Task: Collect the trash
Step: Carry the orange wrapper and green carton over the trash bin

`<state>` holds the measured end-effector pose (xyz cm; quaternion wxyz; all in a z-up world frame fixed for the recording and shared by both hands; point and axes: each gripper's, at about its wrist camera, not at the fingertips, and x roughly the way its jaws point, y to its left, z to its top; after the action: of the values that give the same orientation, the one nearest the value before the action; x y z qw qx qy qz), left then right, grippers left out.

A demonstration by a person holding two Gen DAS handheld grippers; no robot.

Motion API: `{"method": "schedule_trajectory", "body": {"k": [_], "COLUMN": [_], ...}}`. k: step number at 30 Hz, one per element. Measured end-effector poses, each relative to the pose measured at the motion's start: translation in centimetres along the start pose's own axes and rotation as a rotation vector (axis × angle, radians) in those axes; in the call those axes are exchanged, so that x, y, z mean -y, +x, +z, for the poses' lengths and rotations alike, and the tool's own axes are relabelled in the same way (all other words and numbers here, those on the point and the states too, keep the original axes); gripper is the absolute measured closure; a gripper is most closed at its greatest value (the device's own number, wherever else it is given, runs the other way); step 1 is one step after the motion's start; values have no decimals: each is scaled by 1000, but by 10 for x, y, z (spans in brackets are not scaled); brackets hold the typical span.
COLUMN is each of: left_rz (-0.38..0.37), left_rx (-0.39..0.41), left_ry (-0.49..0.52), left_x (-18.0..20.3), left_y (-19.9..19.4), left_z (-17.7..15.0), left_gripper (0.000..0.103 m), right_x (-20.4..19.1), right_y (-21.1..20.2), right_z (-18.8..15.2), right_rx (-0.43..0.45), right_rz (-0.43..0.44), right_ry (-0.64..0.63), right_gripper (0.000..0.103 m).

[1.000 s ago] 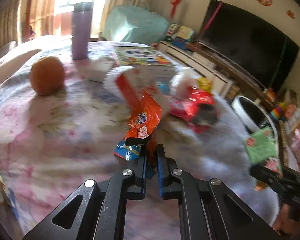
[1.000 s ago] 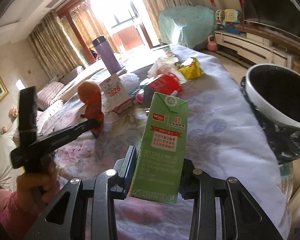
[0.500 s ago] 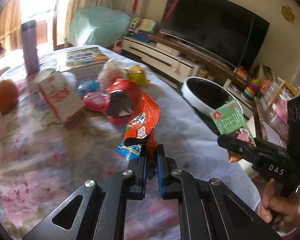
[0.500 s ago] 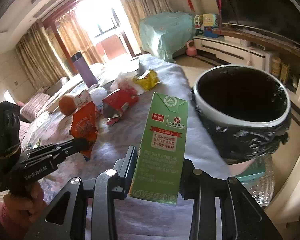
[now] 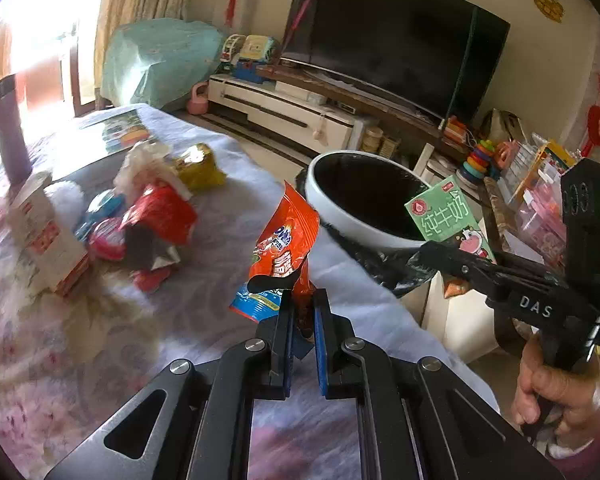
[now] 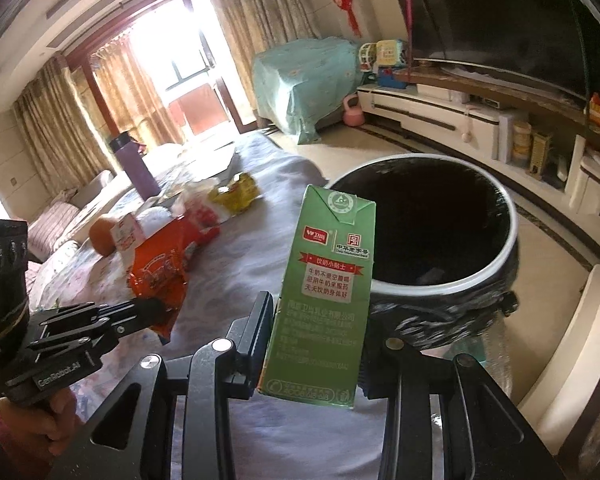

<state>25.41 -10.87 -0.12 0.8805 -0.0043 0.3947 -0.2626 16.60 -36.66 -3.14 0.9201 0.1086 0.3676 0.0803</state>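
Observation:
My left gripper is shut on an orange snack wrapper, held up over the table's near edge. My right gripper is shut on an upright green milk carton, close to the bin. That carton and the right gripper also show at the right of the left wrist view, beside the bin's rim. The bin is white-rimmed with a black liner and stands off the table's edge, just ahead of both grippers. The left gripper with the orange wrapper appears at the left of the right wrist view.
More trash lies on the flowered tablecloth: a red wrapper, a yellow packet, a white-and-red box, tissue. A purple flask and an orange stand farther back. A TV and cabinet line the wall.
Both grippers have swung sideways from over the table towards the bin, each keeping its item. The bin now fills much more of both views.

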Motion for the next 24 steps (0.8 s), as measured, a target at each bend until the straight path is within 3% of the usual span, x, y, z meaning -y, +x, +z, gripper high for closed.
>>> {"method": "schedule_trajectory", "body": {"k": [24], "left_rz": [-51], "left_rx": [-12], "left_ry": [100], "left_x": [42], "left_y": [60], "left_z": [57], "left_gripper": [96], "right_x": [67], "right_y": [16], "right_z": [42], "right_rx": [-23], "right_rz": [-75], "right_ry": [33], "right_gripper": [67]}}
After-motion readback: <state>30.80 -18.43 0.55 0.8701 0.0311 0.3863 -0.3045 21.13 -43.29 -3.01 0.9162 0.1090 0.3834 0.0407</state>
